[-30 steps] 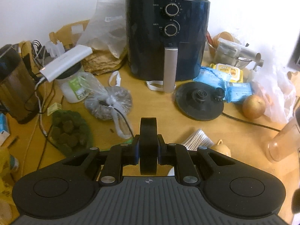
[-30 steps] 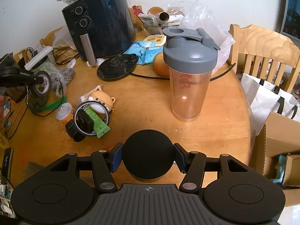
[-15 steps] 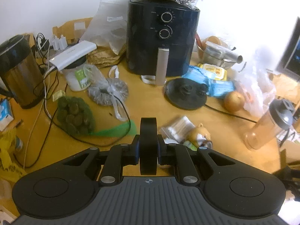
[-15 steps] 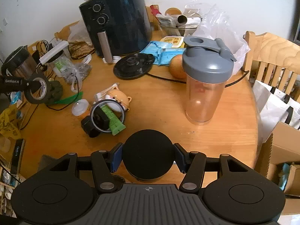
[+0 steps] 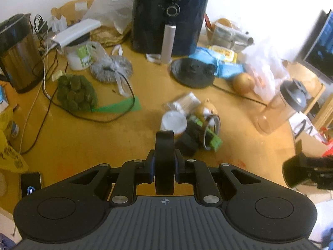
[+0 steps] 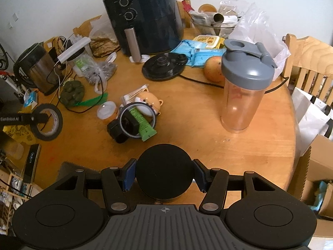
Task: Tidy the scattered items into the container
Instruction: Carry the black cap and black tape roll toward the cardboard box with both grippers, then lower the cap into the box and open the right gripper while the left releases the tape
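My left gripper is shut on a black tape roll, held edge-on above the table; it shows as a ring at the left of the right wrist view. My right gripper is shut on a round black-lidded jar above the table's near edge. A pile lies mid-table: green tube, black clip, metal ring, bear-shaped pot, white-lidded orange jar and cotton swabs. A cardboard box stands on the floor at the right.
A black air fryer, kettle, kettle base, shaker bottle, orange, bags, cables and a green net bag crowd the round wooden table. A wooden chair and white bag stand at the right.
Both grippers have pulled back and risen from the table with their objects still held. The left view now takes in the whole pile and the shaker bottle.
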A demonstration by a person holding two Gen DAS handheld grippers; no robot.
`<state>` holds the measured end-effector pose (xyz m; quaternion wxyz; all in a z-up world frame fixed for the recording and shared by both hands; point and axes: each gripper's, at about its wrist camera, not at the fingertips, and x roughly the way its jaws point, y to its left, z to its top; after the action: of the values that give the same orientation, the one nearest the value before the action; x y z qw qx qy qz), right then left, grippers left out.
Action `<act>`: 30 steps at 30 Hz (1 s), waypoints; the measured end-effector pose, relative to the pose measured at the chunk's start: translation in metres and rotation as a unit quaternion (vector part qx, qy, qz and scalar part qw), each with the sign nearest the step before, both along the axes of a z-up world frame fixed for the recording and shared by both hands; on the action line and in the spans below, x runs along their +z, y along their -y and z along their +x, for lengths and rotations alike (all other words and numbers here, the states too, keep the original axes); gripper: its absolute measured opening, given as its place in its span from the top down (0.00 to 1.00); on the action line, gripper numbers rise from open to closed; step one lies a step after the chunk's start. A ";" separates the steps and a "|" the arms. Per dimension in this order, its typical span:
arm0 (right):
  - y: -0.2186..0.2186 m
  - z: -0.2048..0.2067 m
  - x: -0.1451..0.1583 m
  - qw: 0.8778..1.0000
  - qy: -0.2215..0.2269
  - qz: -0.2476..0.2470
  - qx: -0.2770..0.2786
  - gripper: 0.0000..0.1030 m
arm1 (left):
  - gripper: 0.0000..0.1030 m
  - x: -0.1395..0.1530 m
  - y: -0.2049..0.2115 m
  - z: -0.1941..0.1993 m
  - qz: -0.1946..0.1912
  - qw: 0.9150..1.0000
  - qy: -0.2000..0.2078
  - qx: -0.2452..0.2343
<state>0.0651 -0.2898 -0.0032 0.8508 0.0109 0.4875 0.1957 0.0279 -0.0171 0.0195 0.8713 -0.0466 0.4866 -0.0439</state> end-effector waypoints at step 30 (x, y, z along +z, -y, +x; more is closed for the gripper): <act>-0.055 -0.031 -0.050 0.994 -0.060 -0.023 0.083 0.42 | 0.83 -0.064 0.018 -0.034 0.009 0.992 -0.114 -0.056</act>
<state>0.0343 -0.2346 -0.0529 0.8007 -0.0374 0.5414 0.2538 -0.0057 -0.0349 -0.0443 0.8068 -0.0157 0.5849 -0.0826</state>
